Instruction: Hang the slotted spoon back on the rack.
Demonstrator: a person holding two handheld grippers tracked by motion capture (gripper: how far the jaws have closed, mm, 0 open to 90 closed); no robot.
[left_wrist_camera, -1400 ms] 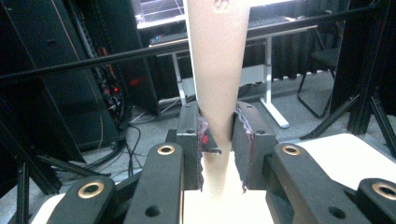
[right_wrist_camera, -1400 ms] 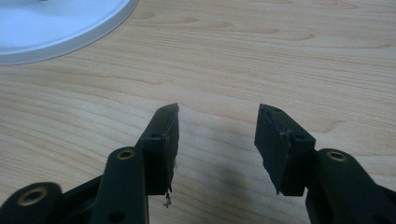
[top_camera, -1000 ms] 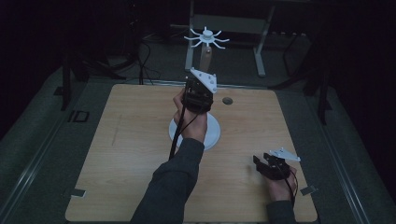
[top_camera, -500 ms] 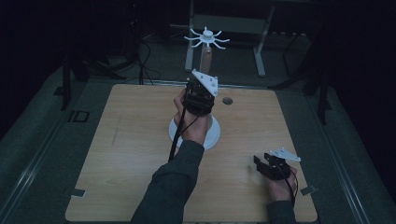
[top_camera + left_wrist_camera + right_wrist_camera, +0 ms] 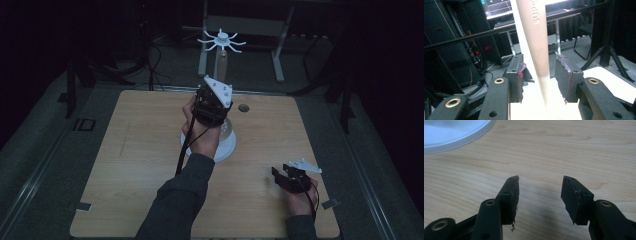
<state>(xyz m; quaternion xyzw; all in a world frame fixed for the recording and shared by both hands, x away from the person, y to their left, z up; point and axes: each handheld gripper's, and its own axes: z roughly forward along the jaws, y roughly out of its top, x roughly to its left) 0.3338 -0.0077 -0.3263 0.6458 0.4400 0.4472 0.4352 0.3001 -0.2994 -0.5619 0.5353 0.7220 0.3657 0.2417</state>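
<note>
Stand post [image 5: 536,37] top cut off by frame; base [image 5: 227,145] half hidden behind hand.

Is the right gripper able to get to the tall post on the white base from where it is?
Probably yes. The right gripper is open over bare table, nothing lying between it and the post. The left gripper already straddles the post, so it might crowd it.

I see a light wooden table [image 5: 140,165]. A white round stand base [image 5: 226,146] sits near its middle, and a small dark disc [image 5: 243,107] lies toward the far edge.
</note>
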